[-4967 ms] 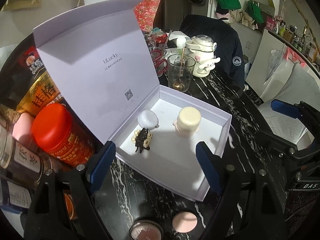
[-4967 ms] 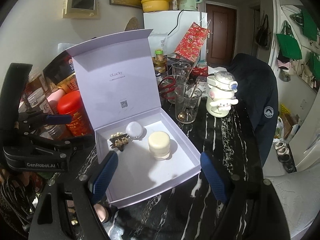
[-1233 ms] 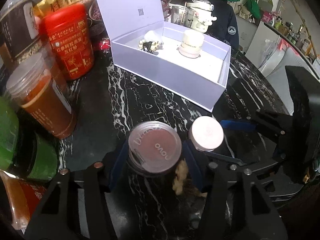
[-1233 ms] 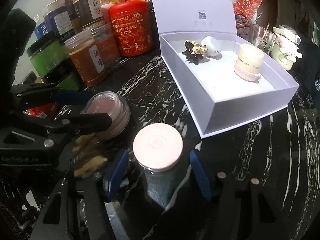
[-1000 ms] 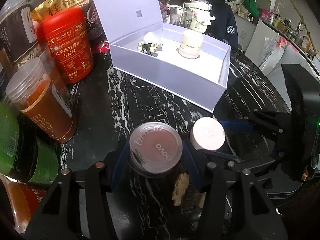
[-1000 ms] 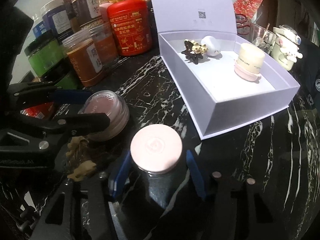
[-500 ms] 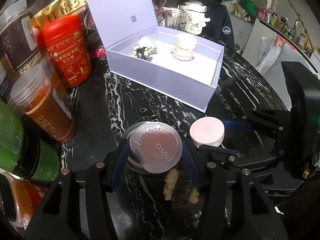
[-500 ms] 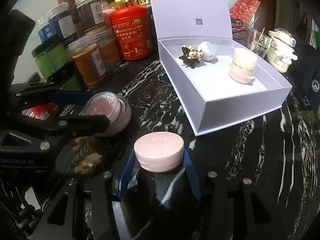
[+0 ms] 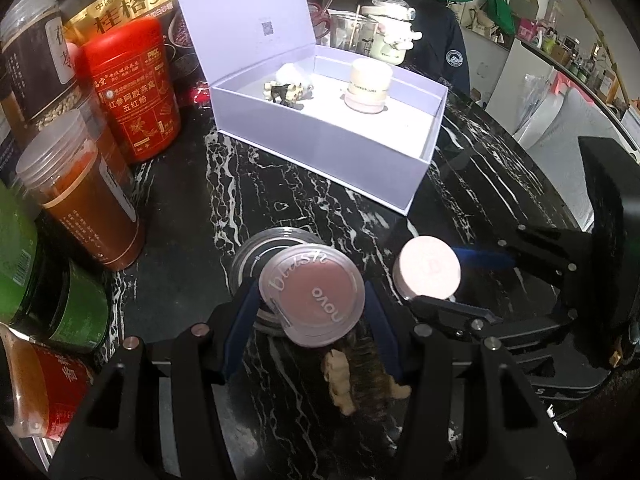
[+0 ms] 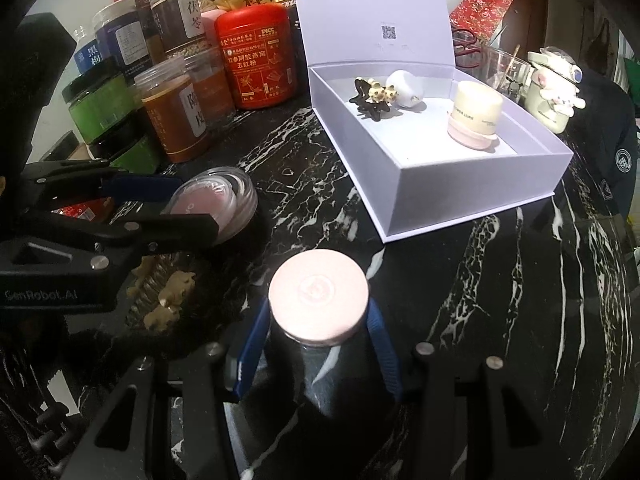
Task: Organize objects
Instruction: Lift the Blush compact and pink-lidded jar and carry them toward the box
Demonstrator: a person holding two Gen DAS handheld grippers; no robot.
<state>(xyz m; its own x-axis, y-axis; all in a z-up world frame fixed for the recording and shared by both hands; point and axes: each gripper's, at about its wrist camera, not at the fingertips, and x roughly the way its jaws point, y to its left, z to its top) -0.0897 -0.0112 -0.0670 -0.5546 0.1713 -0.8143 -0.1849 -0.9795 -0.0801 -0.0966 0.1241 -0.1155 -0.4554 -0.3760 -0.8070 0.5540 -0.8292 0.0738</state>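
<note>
left hand-held gripper [image 9: 312,308]: clenched on the blush pot [image 9: 312,294], near the box [image 9: 416,184] front.
right hand-held gripper [image 10: 318,334]: clenched on the pink-capped jar [image 10: 318,294], near the box.
risk: either smooth round piece could have slipped or clipped the box wall.
bench [image 9: 304,208]: dark marble.
</note>
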